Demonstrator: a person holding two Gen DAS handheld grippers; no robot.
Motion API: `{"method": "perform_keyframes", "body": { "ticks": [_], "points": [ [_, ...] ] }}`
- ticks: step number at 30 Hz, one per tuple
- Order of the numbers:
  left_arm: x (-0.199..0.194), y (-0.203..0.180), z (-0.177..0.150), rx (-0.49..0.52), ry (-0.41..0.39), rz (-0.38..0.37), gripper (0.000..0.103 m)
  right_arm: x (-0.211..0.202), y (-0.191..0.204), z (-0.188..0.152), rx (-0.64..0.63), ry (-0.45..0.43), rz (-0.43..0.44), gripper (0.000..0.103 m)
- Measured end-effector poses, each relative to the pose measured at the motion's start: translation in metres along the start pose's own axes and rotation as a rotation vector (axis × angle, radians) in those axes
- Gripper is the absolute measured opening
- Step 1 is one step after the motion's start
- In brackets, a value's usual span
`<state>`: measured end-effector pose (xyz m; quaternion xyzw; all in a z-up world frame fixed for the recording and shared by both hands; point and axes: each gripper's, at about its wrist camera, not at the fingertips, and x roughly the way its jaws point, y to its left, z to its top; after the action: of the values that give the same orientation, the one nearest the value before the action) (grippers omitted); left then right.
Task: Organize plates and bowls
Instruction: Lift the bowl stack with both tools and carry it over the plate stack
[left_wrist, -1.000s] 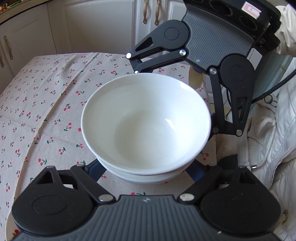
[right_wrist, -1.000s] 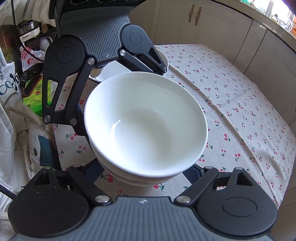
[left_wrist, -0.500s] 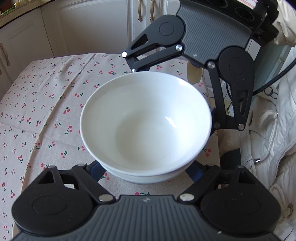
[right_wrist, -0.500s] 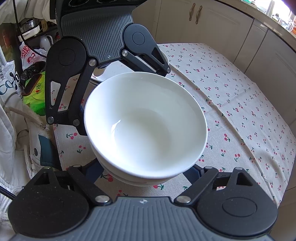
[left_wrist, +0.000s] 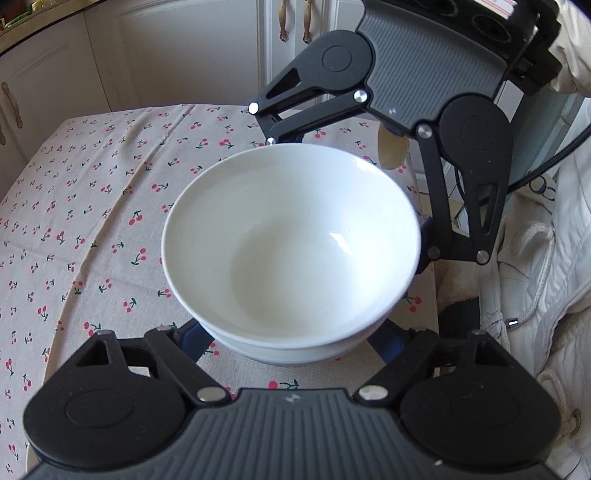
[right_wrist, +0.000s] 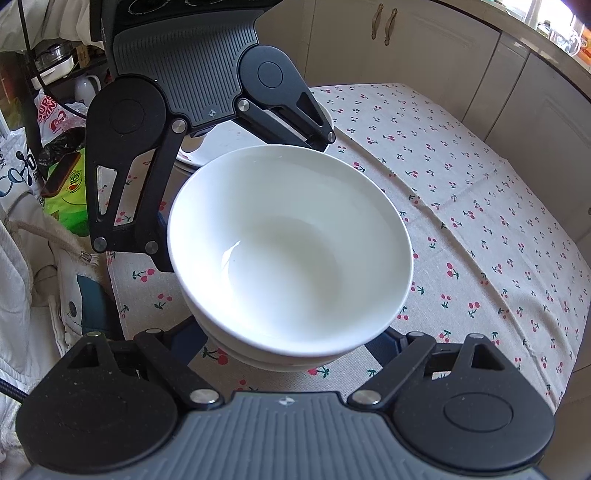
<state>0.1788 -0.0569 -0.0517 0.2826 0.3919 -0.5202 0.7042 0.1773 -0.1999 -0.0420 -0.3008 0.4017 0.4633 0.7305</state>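
Left wrist view.
- Item: stack of white bowls (left_wrist: 291, 251), two rims visible, the upper one nested in the lower. Location: over the cherry-print tablecloth (left_wrist: 92, 206); whether its foot rests on the cloth is hidden.
- Change over the last second: the stack sits slightly farther from the camera and more cloth shows below it; its bearing to both tools is otherwise the same. Judgement: a shared carry or repositioning of the nested bowls is in progress, not a release.
- Left gripper (left_wrist: 291, 341): spread wide, its blue-padded fingers pressing the near lower wall of the stack on either side.
- Right gripper (left_wrist: 354, 192): reaches in from beyond the stack, tilted downward, linkage splayed wide; its tips vanish behind the far rim.

Right wrist view.
- Same stack of white bowls (right_wrist: 290, 247), seen from the opposite side; little shift here since a second ago.
- Right gripper (right_wrist: 288, 343): wide open, fingers cradling the near underside of the stack.
- Left gripper (right_wrist: 243, 192): opposite, angled down over the far rim.
- White plates (right_wrist: 207, 147): beyond the stack, on the cloth, partly behind the left tool. Judgement: a possible destination group.
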Motion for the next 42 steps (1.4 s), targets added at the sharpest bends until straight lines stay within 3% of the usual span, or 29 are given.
{"method": "perform_keyframes", "body": {
  "ticks": [12,19,26,34,42],
  "points": [
    [-0.009,-0.005,0.000,0.004,-0.017,0.021,0.086,-0.010,0.007,0.005,-0.012,0.002,-0.022,0.093],
    [-0.032,-0.007,-0.001,0.000,-0.049,0.072,0.086,-0.023,0.011,0.022,-0.058,-0.011,-0.054,0.093],
    [-0.070,-0.005,-0.017,-0.022,-0.072,0.166,0.086,-0.027,0.019,0.059,-0.154,-0.045,-0.078,0.093],
    [-0.111,0.004,-0.057,-0.100,-0.071,0.291,0.087,-0.007,0.029,0.113,-0.281,-0.088,-0.063,0.093],
    [-0.114,0.018,-0.093,-0.191,-0.050,0.336,0.086,0.035,0.032,0.148,-0.349,-0.062,-0.010,0.093]
  ]
}}
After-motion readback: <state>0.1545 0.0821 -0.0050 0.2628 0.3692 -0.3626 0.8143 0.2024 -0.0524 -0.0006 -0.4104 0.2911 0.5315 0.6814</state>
